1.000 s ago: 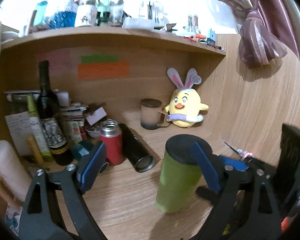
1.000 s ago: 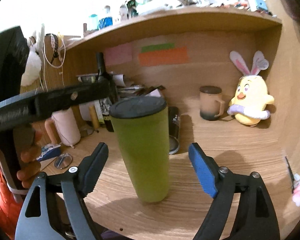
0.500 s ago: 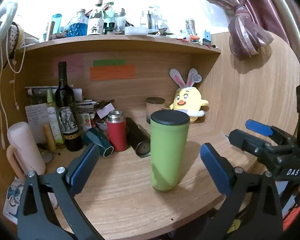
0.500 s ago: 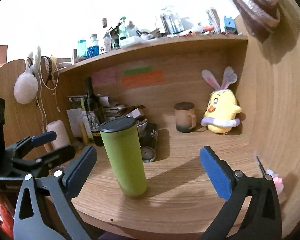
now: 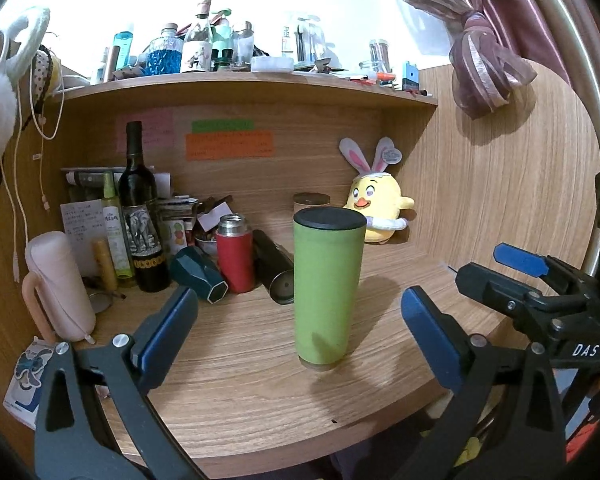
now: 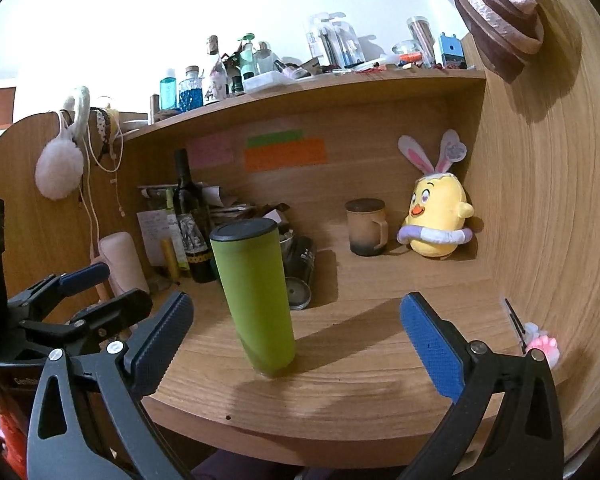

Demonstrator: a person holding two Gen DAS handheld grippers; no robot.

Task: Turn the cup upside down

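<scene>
Left-wrist footage showed the green cup [image 5: 326,288] standing on the wooden desk [image 5: 236,376] with its wide black end up and its narrow end down on the wood, near the front edge and free of any contact. The left gripper [image 5: 300,336] was spread wide, its blue pads [image 5: 164,332] on either side of the cup but well short of it, grasping nothing. At the right of that view the right gripper [image 5: 500,268] reached in from the side, also released and holding nothing. Behind the cup stood a red flask [image 5: 234,256], with a black tumbler [image 5: 274,268] lying on its side just beside it and a dark teal cup [image 5: 198,274] tipped over to its left. A wine bottle [image 5: 142,208] stood farther left among papers, and a pink jug [image 5: 58,284] sat near the desk's left edge. A yellow chick plush [image 5: 376,204] with rabbit ears leaned in the back right corner. From the right wrist, the cup [image 6: 256,296] appeared left of centre, between the spread pads of the right gripper [image 6: 296,340] yet apart from both. The left gripper [image 6: 84,288] showed at the left of that view, jaws parted. A brown mug [image 6: 366,226] sat just beside the plush [image 6: 436,216] near the back wall, well apart from the cup.
</scene>
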